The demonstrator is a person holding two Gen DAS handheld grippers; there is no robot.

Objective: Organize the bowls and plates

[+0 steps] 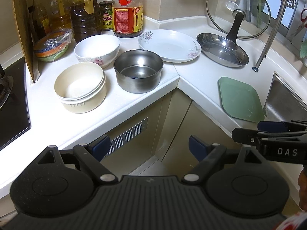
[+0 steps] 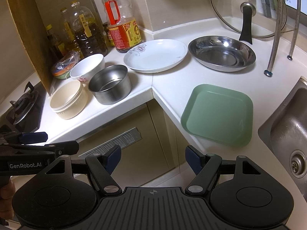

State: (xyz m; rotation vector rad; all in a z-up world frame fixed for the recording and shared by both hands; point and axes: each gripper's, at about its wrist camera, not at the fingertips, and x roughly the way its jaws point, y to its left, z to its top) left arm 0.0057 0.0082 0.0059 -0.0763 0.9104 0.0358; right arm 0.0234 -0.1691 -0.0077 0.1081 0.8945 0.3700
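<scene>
Both hand-held grippers, left (image 1: pixel 149 145) and right (image 2: pixel 153 159), hang wide and empty off the surface's (image 2: pixel 191 76) front edge; green plate (image 2: pixel 218 115) lies just ahead of the right one, bowls (image 1: pixel 138 71) farther left.

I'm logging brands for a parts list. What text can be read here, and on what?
"DAS" on the right gripper, side-on.
"GenRobot.AI" on the left gripper, side-on.
"黄豆酱" on the green-labelled jar; its brand line is partly hidden.
Red-handled bottle label: print too small.
Oil bottles: handwritten tags, illegible.
</scene>
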